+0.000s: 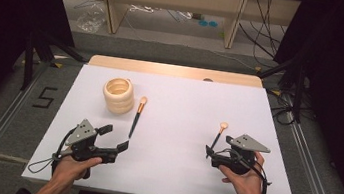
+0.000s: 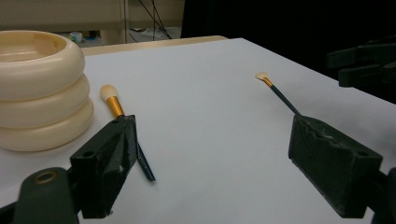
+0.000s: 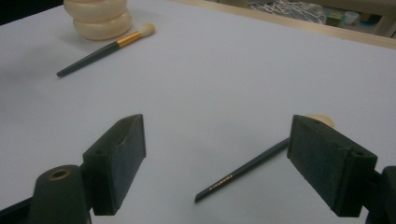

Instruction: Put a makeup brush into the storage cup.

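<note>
Two dark-handled makeup brushes lie flat on the white table (image 1: 184, 103). One brush (image 1: 137, 117) rests beside a cream ribbed holder (image 1: 118, 95), its bristles pointing away from me. My left gripper (image 1: 114, 137) stands open just behind that brush's handle end; in the left gripper view the brush (image 2: 113, 106) passes behind the left jaw, with the holder (image 2: 37, 88) further left. The second brush (image 1: 218, 136) lies at the right. My right gripper (image 1: 210, 152) is open at its handle tip, and the brush (image 3: 247, 170) lies between the jaws, closer to the right one.
A wooden strip (image 1: 173, 70) borders the table's far edge, with floor, cables and shelf legs beyond. The left gripper view also shows the far brush (image 2: 280, 93) and the other gripper (image 2: 369, 60) at the right edge. The right gripper view shows the holder (image 3: 98, 16) and first brush (image 3: 105, 49).
</note>
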A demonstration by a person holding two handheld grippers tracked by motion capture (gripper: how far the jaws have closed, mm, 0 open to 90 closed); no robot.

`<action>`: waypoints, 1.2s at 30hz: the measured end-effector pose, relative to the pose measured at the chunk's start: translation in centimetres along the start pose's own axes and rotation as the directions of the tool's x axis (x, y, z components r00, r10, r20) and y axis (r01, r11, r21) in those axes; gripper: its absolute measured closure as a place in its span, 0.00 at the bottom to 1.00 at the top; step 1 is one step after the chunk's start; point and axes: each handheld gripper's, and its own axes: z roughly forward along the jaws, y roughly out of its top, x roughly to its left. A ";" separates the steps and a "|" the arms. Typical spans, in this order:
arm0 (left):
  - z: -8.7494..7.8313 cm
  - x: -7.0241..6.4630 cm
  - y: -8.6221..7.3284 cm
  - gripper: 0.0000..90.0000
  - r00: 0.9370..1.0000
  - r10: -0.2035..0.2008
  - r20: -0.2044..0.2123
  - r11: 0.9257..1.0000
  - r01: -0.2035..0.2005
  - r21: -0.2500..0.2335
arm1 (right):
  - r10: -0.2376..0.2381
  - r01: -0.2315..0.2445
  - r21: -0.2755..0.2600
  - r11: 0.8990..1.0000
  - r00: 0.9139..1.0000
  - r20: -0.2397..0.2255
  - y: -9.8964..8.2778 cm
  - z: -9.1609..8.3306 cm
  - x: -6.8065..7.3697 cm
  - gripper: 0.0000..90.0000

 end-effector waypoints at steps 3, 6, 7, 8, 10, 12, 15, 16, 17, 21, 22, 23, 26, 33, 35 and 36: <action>0.1 0.0 0.0 0.18 1.000 -0.007 0.001 1.000 0.007 -0.006 | -0.011 0.012 0.036 0.999 1.000 -0.011 0.2 0.5 -0.3 0.23; 0.1 0.0 0.0 0.18 1.000 0.001 0.003 1.000 -0.001 0.001 | -0.011 0.012 0.061 0.998 1.000 -0.012 0.4 0.9 -0.7 0.25; 0.1 0.0 0.0 0.18 1.000 -0.005 -0.001 1.000 0.005 -0.003 | -0.027 0.027 0.067 0.997 1.000 -0.001 0.6 1.0 -0.9 0.25; 0.1 0.0 0.0 0.18 1.000 -0.005 -0.001 1.000 0.005 -0.003 | -0.025 0.025 0.074 0.997 1.000 0.001 0.7 1.2 -1.0 0.26; 0.0 0.1 0.0 0.18 1.000 -0.001 0.001 1.000 0.001 0.005 | -0.025 0.024 0.110 0.994 1.000 0.005 0.9 1.6 -1.4 0.26; 0.0 0.0 0.0 0.18 1.000 -0.005 0.000 1.000 0.005 -0.001 | -0.029 0.028 0.129 0.991 1.000 0.006 1.0 2.0 -1.8 0.28; 0.1 0.0 0.0 0.18 1.000 -0.001 0.006 1.000 0.001 0.005 | -0.029 0.027 0.156 0.987 1.000 0.008 1.2 2.4 -2.2 0.28; 0.1 0.0 0.0 0.18 1.000 -0.001 0.007 1.000 0.001 0.005 | -0.020 0.014 0.187 0.982 0.999 0.030 1.2 2.5 -2.4 0.28; 0.1 0.0 0.0 0.18 1.000 -0.001 0.007 1.000 0.001 0.003 | -0.005 -0.001 0.201 0.980 1.000 0.029 1.3 2.7 -2.5 0.29; 0.1 0.1 0.0 0.18 1.000 -0.001 0.007 1.000 0.001 0.006 | -0.005 -0.002 0.267 0.964 1.000 0.027 1.6 3.6 -3.6 0.32; 0.1 0.1 0.0 0.18 1.000 -0.002 0.007 1.000 0.002 0.006 | 0.014 -0.024 0.294 0.955 0.999 0.037 1.7 4.0 -3.9 0.34; 0.0 0.0 0.0 0.18 1.000 -0.007 0.004 1.000 0.007 0.000 | 0.014 -0.024 0.294 0.955 0.999 0.037 1.7 4.0 -3.9 0.34; 0.1 0.1 0.0 0.18 1.000 0.001 0.005 1.000 -0.001 0.008 | 0.009 -0.017 0.307 0.951 1.000 0.029 2.0 4.9 -4.9 0.39; 0.1 0.1 0.0 0.18 1.000 -0.001 0.005 1.000 0.001 0.006 | 0.054 -0.065 0.349 0.935 0.998 0.039 2.3 6.3 -5.9 0.43; 0.0 0.0 0.0 0.18 1.000 -0.008 0.001 1.000 0.008 -0.001 | 0.054 -0.063 0.354 0.933 0.998 0.036 2.4 6.8 -6.1 0.44; 0.0 0.0 0.1 0.18 1.000 -0.009 0.001 1.000 0.009 -0.001 | 0.071 -0.080 0.377 0.923 0.997 0.039 2.4 6.9 -6.0 0.45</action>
